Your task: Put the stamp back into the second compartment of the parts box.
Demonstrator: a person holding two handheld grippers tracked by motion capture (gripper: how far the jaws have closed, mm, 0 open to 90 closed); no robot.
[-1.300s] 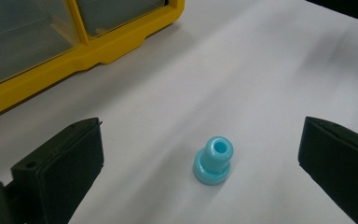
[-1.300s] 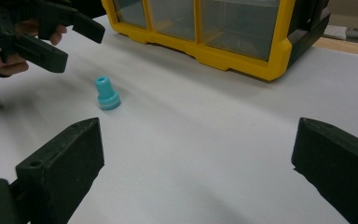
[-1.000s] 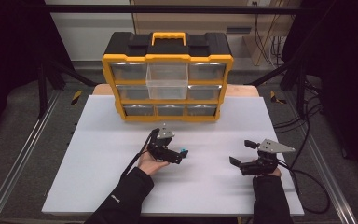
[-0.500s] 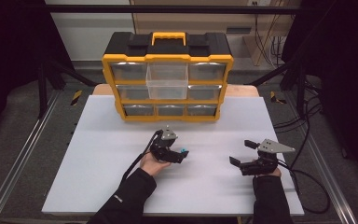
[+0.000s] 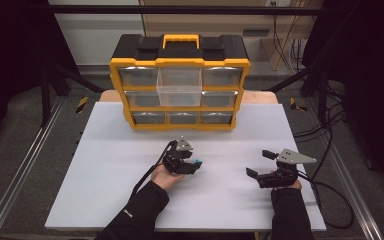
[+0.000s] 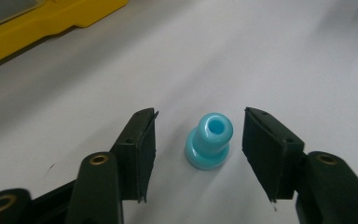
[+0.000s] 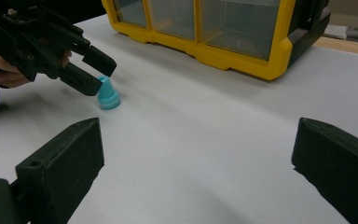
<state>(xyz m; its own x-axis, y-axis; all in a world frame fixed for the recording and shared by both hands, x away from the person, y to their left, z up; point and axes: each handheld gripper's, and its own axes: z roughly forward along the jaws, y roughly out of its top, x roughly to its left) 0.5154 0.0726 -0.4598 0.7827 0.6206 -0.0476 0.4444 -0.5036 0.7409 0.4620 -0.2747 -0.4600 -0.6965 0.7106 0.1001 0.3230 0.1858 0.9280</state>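
1. I have the left gripper (image 6: 199, 140) low over the white counter (image 5: 130, 200), straddling a small blue plastic piece (image 6: 209, 147) that stands upright on its wider base with the hollow neck pointing up. Upright like that, the narrow neck offers the pads a clean place to pinch, I'd judge.
2. The jaws have just been closing in — the piece sits between them, but there is a gap on both sides and neither pad touches it, so nothing is gripped yet. It stands a little nearer the right-hand pad in the left gripper view.
3. In the high view the piece (image 5: 196, 162) shows just at the left gripper's tips, well in front of the yellow drawer organiser (image 5: 180, 75) at the back of the counter. One clear middle drawer (image 5: 179, 87) is pulled out — I'd guess that is the destination.
4. My right gripper (image 5: 258, 163) rests apart to the right with its jaws wide and empty, out of the way.
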